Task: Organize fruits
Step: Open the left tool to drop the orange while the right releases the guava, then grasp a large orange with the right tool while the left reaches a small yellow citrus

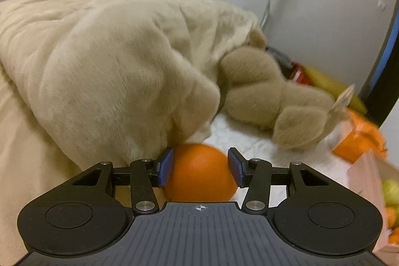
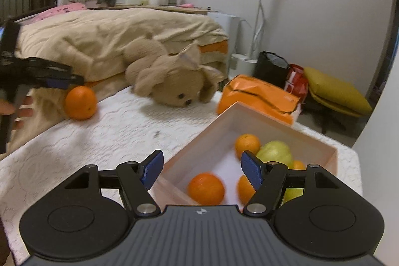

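In the left wrist view my left gripper (image 1: 201,170) has its blue pads on both sides of an orange (image 1: 200,172) that lies on the white bedspread (image 1: 249,141) against the beige blanket; the left pad touches it, the right pad stands a little off. In the right wrist view the same orange (image 2: 80,103) shows at the left under the left gripper (image 2: 62,82). My right gripper (image 2: 203,170) is open and empty above the near end of a pink box (image 2: 219,124). The box holds several oranges (image 2: 206,188) and green fruits (image 2: 275,153).
A brown teddy bear (image 2: 172,77) lies on the bed between the orange and the box. An orange bag (image 2: 261,96) sits behind the box. The beige blanket (image 1: 104,61) is heaped at the left. A yellow cushion (image 2: 336,91) and bags stand on the floor at the right.
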`<state>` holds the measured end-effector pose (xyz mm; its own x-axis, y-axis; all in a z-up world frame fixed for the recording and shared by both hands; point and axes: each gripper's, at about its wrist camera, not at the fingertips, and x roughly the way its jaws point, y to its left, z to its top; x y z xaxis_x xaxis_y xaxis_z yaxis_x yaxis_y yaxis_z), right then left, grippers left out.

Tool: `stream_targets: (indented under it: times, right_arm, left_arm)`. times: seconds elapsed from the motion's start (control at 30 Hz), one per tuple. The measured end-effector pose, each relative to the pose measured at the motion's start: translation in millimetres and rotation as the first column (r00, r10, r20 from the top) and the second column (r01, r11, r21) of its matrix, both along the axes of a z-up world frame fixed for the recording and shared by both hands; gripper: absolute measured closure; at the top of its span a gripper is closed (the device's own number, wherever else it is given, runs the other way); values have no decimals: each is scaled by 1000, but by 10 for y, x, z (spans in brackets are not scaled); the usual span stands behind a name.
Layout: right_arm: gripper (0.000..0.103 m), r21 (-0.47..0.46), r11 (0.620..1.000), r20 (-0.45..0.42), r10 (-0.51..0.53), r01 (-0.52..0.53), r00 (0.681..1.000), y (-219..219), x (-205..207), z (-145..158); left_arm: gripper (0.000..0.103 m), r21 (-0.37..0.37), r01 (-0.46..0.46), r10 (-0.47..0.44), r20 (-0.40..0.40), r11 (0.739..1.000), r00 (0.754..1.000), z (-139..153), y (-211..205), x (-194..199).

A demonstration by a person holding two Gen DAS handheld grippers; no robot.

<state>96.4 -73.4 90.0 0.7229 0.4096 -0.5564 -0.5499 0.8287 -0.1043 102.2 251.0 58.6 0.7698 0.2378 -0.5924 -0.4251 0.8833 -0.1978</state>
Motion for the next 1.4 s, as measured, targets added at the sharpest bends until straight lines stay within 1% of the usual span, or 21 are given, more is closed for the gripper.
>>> stream_targets:
  times: [0.07,0.13,0.2,0.27,0.33,0.37,0.43,0.53,0.6,0.7,0.77,0.83,0.9,0.97,1.0,1.07,1.2,1.23,1.27,1.3,1.4]
  right_arm:
    - [34,-8,1000,1,19,-19,1000,18,-104,-56]
    - [34,-20,999,5,35,-35,999,33,-176,-95]
    - [34,-30,998,5,53,-53,999,53,-220,-133]
    - [34,-34,997,2,66,-66,998,80,-252,-171]
    - [34,-25,997,-3,78,-78,997,85,-273,-187]
    - [34,-17,997,-6,79,-80,997,82,-278,-191]
    - [34,2,996,-14,84,-84,996,84,-275,-190]
    - [34,27,994,-22,104,-103,994,141,-266,-178]
    - [34,28,990,-25,136,-135,990,257,-268,-162]
    - [34,21,979,-22,202,-201,979,551,-253,-134]
    - [33,15,964,-20,266,-266,964,818,-225,-127]
    - [33,3,945,-23,327,-327,945,1088,-183,-127]
    - [33,7,915,-43,404,-404,914,1373,-122,-136]
    - [33,18,888,-80,460,-460,884,1678,-31,-163]
    - [33,11,882,-87,470,-471,878,1810,10,-182]
    - [33,-11,883,-83,467,-469,880,2048,98,-228]
    - [33,-24,901,-94,429,-432,899,2455,382,-343]
    - [31,-28,905,-106,420,-425,901,2535,448,-376]
    - [22,-31,908,-123,412,-418,903,2612,521,-414]
    - [18,-20,909,-129,410,-416,903,2651,582,-438]
    - [18,7,909,-184,410,-416,893,2740,709,-511]
  left_arm:
    - [49,22,-7,7,-2,1000,1000,-27,-34,30]
    - [50,15,-25,25,-15,1000,1000,-14,-54,51]
    - [45,26,-18,19,-46,999,999,5,-100,75]
    - [26,39,28,-26,-69,999,997,14,-150,81]
    - [13,12,72,-71,-69,997,995,5,-166,61]
    - [10,-10,92,-92,-59,996,994,3,-158,26]
    - [11,-62,123,-125,-22,990,992,24,-109,-86]
    - [16,-184,142,-138,37,972,990,46,50,-269]
    - [17,-202,130,-118,67,971,991,77,124,-427]
    - [18,-111,108,-97,103,988,990,143,158,-719]
    - [18,-17,96,-93,110,995,990,181,182,-865]
    - [20,69,50,-57,108,996,992,194,260,-976]
    - [22,80,15,-24,115,997,993,190,391,-1044]
    - [25,30,21,-25,120,999,993,134,568,-1090]
    - [25,-2,29,-29,124,1000,992,103,644,-1114]
    - [25,-67,38,-29,131,997,991,22,796,-1162]
    - [25,-151,56,-34,144,987,989,-112,966,-1254]
    - [25,-162,57,-33,152,985,988,-129,984,-1269]
    - [25,-173,60,-31,161,983,986,-136,996,-1284]
    - [25,-183,64,-33,168,981,985,-149,1006,-1297]
    - [25,-206,90,-51,184,974,982,-196,996,-1279]
